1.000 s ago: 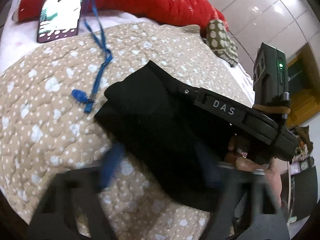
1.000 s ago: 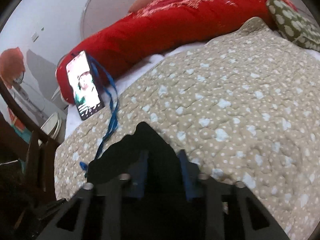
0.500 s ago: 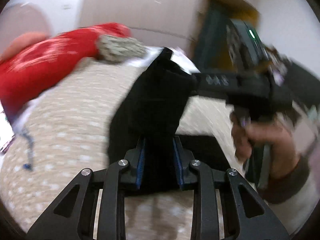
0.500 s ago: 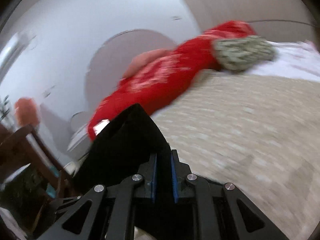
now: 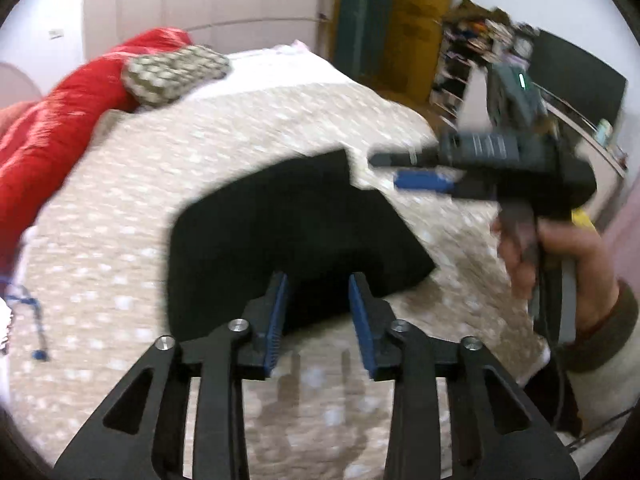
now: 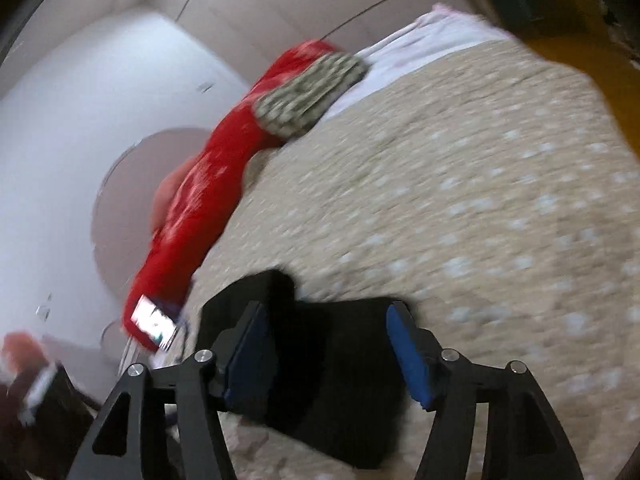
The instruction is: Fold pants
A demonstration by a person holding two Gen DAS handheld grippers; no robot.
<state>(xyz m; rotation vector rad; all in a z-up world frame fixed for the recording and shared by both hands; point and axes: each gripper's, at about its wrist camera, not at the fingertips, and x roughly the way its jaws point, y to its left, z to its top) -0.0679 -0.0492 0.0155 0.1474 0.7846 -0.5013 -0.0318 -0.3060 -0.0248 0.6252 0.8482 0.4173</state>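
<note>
On the spotted quilt [image 5: 120, 216], near its front edge: black pants [image 5: 280, 224] folded compact. Left gripper [image 5: 318, 312] parted, empty, just short of pants. Right gripper [image 6: 332, 354] spread wide, empty, over them. Risk: snagged top layer, fold undone.

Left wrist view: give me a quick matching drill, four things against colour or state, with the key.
Things:
1. pants
2. quilt
3. left gripper
4. pillow

States:
A. open, nothing between its pads
B. red, along the far side of the bed
C. black, folded, lying flat
D. green with pale spots
E. beige with white dots

Pairs: 1-C, 2-E, 3-A, 4-D. B is spare; it fits the red blanket.
</note>
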